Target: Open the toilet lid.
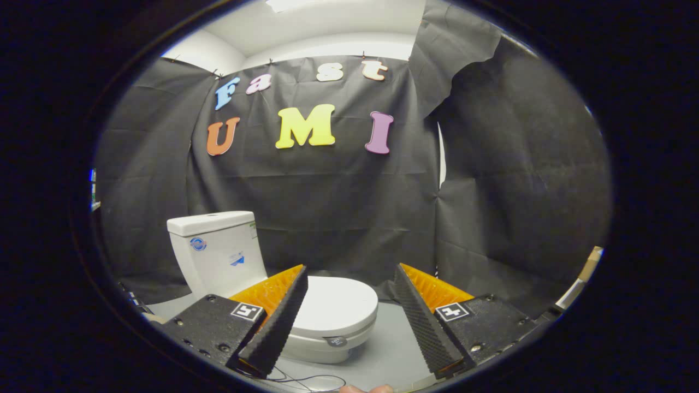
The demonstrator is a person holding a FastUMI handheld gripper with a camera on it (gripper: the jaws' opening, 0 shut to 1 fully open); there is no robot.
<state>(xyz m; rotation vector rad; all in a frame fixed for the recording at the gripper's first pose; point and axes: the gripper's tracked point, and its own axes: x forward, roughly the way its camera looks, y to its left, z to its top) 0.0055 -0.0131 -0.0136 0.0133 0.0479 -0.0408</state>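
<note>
White porcelain is what you have ahead: the toilet (262, 284) stands on the grey floor (393, 349) in front of the black cloth wall (338, 207), with its cistern (215, 251) farthest from you and off beyond your left finger. Two small stickers sit on the cistern's near face, one round and blue-rimmed, one a blue mark lower down, and a green-edged label runs along its corner; all are too small to read. A small dark badge sits on the front rim of the bowl, also unreadable. Each finger mount of your gripper (349, 322) carries a square black-and-white marker.

Your gripper's fingers stand wide apart and hold nothing. The toilet lid (336, 305) is down, lying flat on the seat. It lies just beyond the fingers, partly hidden behind your left finger, its rounded front end reaching into the gap between them. Its long axis runs from the cistern out towards the gap, front end pointing to your right and slightly towards you. No finger touches it.
</note>
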